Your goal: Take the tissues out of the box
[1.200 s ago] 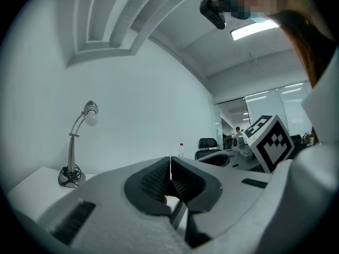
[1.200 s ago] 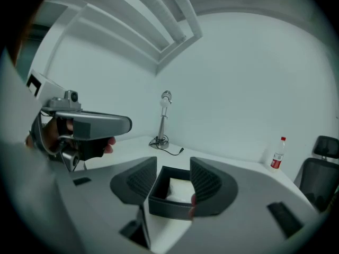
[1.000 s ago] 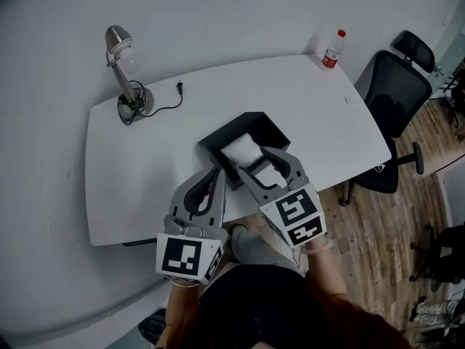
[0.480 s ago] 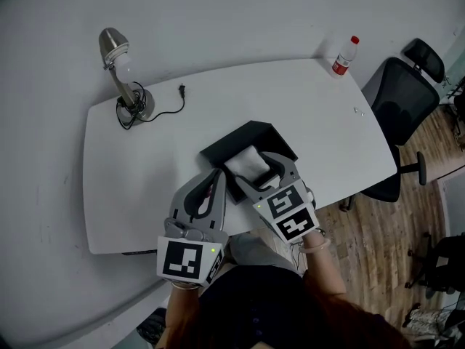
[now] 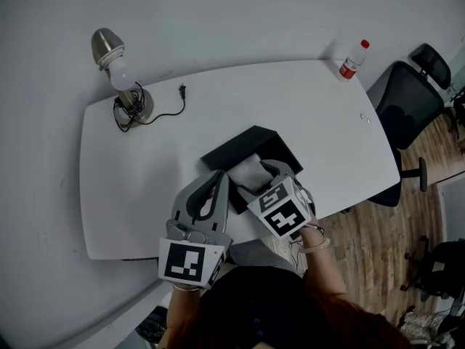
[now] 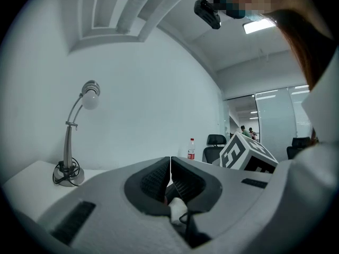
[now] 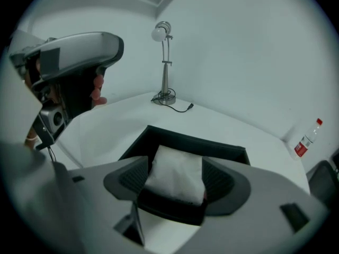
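Observation:
A black open box (image 5: 240,145) sits near the table's front edge, and a white tissue pack (image 5: 249,169) stands up out of it. My right gripper (image 5: 261,178) reaches over the box's near side. In the right gripper view the pack (image 7: 176,180) lies between the right gripper's (image 7: 177,166) ribbed pads, which are opening and stand just off its sides. The box's far wall (image 7: 212,144) shows behind. My left gripper (image 5: 216,180) hovers left of the box, shut with nothing in it; its pads (image 6: 159,176) meet in the left gripper view.
A desk lamp (image 5: 120,78) with its cable and plug (image 5: 182,91) stands at the table's back left. A red-capped bottle (image 5: 352,60) is at the back right corner. A black office chair (image 5: 414,93) stands beyond the table's right end.
The right gripper has drawn in over the box and its jaws now straddle the tissue pack. The left gripper has barely moved.

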{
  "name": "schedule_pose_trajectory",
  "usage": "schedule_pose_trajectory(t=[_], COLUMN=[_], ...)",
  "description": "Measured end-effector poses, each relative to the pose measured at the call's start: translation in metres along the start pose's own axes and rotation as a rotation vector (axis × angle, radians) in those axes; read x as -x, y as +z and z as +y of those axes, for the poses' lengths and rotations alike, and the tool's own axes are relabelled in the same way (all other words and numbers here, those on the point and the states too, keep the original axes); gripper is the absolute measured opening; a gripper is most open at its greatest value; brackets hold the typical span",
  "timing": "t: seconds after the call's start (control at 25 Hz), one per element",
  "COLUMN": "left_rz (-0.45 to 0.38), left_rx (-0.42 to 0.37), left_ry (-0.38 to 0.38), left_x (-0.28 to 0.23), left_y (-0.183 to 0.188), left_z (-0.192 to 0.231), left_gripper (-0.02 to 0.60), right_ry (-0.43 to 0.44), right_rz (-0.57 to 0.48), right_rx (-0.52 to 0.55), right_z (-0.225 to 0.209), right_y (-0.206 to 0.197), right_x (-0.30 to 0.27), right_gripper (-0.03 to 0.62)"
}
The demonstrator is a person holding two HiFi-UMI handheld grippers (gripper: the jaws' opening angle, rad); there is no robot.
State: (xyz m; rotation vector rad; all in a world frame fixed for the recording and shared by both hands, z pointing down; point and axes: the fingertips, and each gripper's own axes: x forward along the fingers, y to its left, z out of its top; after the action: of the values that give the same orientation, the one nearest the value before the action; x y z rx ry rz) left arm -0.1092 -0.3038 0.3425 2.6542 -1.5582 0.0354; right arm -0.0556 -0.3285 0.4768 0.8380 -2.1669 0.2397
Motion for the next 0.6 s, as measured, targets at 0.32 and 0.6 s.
schedule_pose_trajectory(t=[0.32, 0.6], left_rz=[0.002, 0.004], left_rx=[0.021, 0.037], left_ry=[0.002, 0.011], left_x=[-0.012, -0.016], left_y=[-0.003, -0.006], left_z=[0.006, 0.014], left_gripper=[0.026, 0.026], right_ry=[0.066, 0.073], right_rz=[0.158, 0.281], right_rx=[0.048, 0.071], right_z=[0.006, 0.007], right_y=[-0.01, -0.019], right_x=[-0.013, -0.024], right_gripper=[0.299, 0.301])
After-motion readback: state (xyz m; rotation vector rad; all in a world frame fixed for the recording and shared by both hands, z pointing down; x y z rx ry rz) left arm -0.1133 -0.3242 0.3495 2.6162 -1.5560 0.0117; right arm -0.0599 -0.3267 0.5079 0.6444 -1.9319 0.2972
